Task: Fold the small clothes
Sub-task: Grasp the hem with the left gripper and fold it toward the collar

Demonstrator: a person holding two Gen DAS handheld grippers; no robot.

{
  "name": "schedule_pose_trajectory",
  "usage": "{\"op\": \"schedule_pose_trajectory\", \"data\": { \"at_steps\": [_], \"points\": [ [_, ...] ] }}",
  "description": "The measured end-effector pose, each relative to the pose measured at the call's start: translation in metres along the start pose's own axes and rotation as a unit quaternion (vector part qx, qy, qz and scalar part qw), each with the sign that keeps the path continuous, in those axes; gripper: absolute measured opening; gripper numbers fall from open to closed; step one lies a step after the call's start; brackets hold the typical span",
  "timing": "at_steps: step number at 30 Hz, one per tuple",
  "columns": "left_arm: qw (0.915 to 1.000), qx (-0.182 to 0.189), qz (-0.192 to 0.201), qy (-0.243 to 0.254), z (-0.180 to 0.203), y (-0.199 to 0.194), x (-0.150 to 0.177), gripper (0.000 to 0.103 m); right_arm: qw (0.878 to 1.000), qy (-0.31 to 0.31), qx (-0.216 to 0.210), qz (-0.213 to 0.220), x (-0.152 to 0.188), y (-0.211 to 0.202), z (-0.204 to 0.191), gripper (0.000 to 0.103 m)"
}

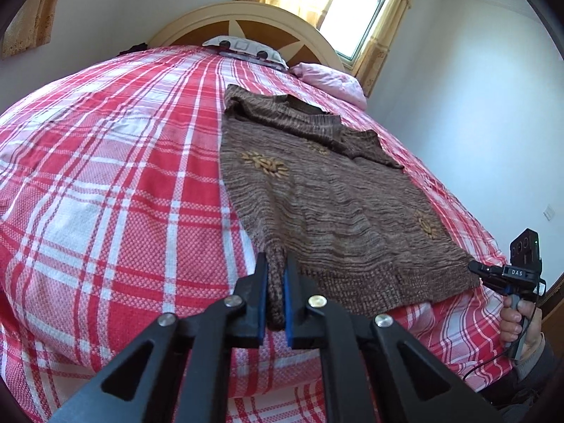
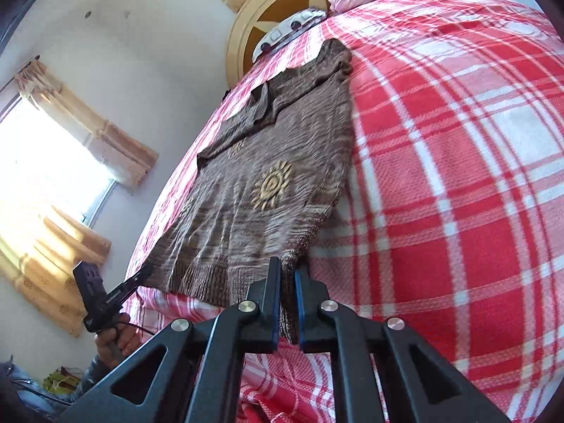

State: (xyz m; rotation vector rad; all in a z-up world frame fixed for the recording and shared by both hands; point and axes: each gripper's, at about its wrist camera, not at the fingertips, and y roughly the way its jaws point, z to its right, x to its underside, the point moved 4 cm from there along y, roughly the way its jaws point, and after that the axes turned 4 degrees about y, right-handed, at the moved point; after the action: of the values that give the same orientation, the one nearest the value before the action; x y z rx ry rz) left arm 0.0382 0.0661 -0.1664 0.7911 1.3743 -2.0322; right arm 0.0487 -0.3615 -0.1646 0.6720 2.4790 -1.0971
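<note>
A brown knitted sweater (image 1: 317,183) with tan sun patterns lies spread on the red and white checked bed cover (image 1: 105,176), its hem toward me. My left gripper (image 1: 275,275) is shut on the hem's left corner. My right gripper (image 2: 288,275) is shut on the hem's right corner; the sweater (image 2: 268,162) stretches away from it. The right gripper (image 1: 476,268) also shows at the far right of the left wrist view, at the hem. The left gripper (image 2: 146,269) shows at the left of the right wrist view, at the other corner.
Two pillows lie at the headboard (image 1: 253,17): a patterned white one (image 1: 243,47) and a pink one (image 1: 331,81). A curtained window (image 1: 356,7) is behind the bed. Wide checked cover (image 2: 458,176) lies beside the sweater.
</note>
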Motion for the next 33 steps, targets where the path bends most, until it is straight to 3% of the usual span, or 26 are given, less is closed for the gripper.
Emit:
{"op": "schedule_pose_trajectory", "data": {
  "at_steps": [9,15,33],
  "points": [
    [0.9979,0.056,0.015,-0.029,0.001,-0.01,-0.008,0.007,0.998,0.028,-0.058,0.009,-0.005,-0.011,-0.005,0.006],
    [0.9974,0.064,0.02,-0.027,0.003,-0.013,-0.024,0.007,0.993,0.065,-0.101,0.006,-0.012,-0.013,-0.005,0.006],
    [0.9938,0.088,0.054,-0.041,0.0,0.005,-0.117,0.007,0.99,0.048,-0.128,0.036,-0.083,-0.018,-0.038,0.006]
  ]
}}
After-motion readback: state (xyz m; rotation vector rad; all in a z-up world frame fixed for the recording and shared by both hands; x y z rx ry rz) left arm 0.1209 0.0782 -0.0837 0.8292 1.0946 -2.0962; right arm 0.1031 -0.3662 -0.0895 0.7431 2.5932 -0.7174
